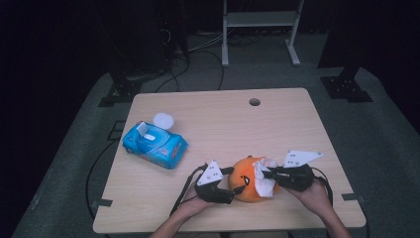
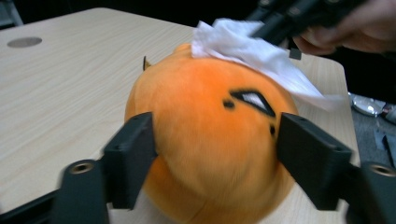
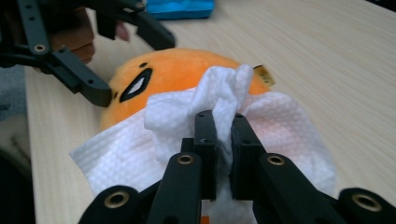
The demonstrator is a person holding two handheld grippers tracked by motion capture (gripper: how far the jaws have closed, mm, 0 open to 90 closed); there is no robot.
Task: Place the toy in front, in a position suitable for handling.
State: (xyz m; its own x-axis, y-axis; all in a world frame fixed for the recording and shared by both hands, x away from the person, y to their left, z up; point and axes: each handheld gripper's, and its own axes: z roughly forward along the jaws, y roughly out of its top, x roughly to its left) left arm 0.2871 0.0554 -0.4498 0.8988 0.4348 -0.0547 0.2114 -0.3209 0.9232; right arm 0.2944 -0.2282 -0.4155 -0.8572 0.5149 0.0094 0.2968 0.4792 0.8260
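An orange round plush toy (image 1: 245,184) with black eye markings lies near the table's front edge. My left gripper (image 1: 235,184) comes at it from the left, and its jaws press on both sides of the plush toy (image 2: 205,107). A white wipe (image 1: 262,182) is draped over the right side of the toy. My right gripper (image 1: 268,173) comes in from the right, shut on a bunched fold of the wipe (image 3: 280,121). In the right gripper view that fold stands up between the jaws of the right gripper (image 3: 223,121), against the plush toy (image 3: 177,70).
A blue pack of wet wipes (image 1: 155,144) with its flap raised lies at the table's left, a white round lid (image 1: 163,120) just behind it. The wooden table (image 1: 223,124) has a cable hole (image 1: 254,102) near its far edge. Cables trail off the front-left edge.
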